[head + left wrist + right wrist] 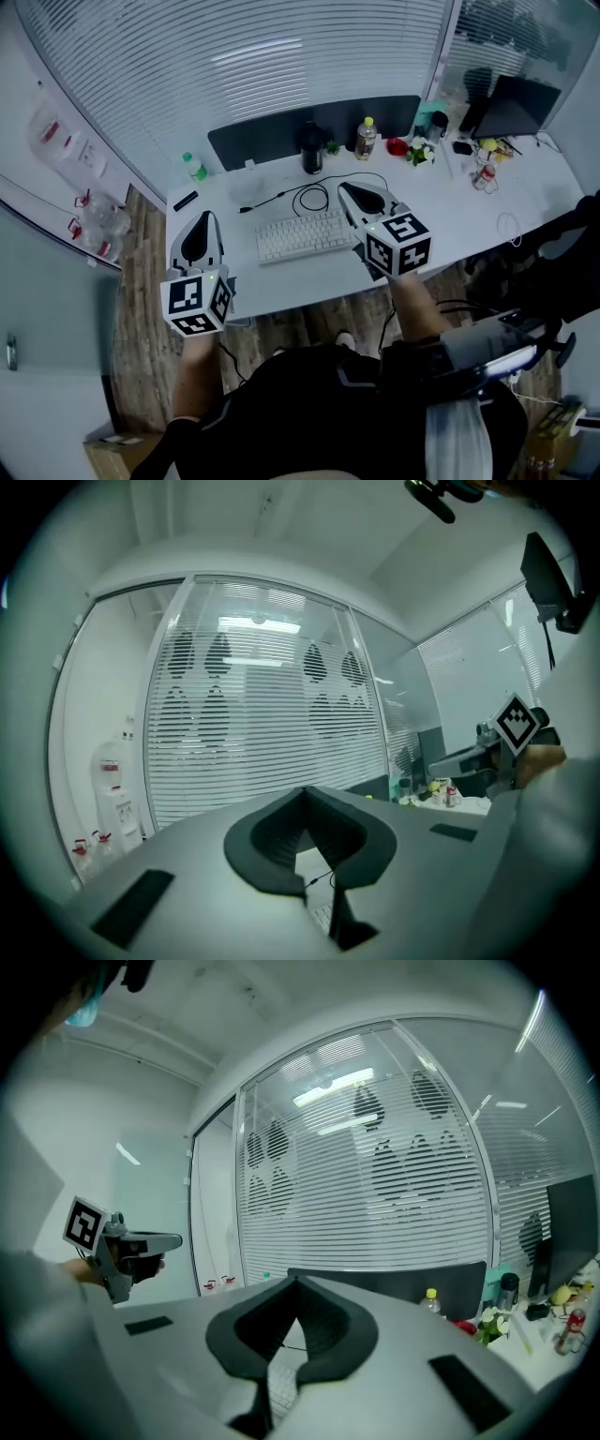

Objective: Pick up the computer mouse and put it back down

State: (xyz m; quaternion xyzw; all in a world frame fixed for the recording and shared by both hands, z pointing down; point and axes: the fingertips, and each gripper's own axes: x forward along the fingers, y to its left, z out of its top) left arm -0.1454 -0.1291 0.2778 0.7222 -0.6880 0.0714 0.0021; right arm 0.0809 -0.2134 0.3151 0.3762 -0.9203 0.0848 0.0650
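Seated at a white table (pixel 469 225), blinds behind the far edge

Left gripper (pixel 203 217) held over the near-left corner, pointing toward the far edge. Fingers (pixel 272 841) shut tip to tip, nothing between them – own view (pixel 303 791) shows only bare tabletop, a strip of keyboard and a thin cable through the hollow behind the tips

Right gripper (pixel 346 187) held just right of the keyboard (pixel 305 234), between near and far edge, also pointing at the far edge. Fingers (pixel 323 1330) shut too, empty; own view (pixel 295 1281) shows keyboard keys through the hollow

Mouse not made out in any view. Black cable (pixel 309 199) coiled just behind the keyboard – one run leads left to a small dark end on the table, the other curves right and passes out of sight at the right gripper

Along the far edge: dark divider panel (pixel 281 131), black flask (pixel 311 148), yellow-capped bottle (pixel 366 138), clutter toward the far-right corner beside a dark monitor (pixel 516 105). Green-capped bottle (pixel 194 167) at the far-left corner

Each gripper shows in the other's view, well apart
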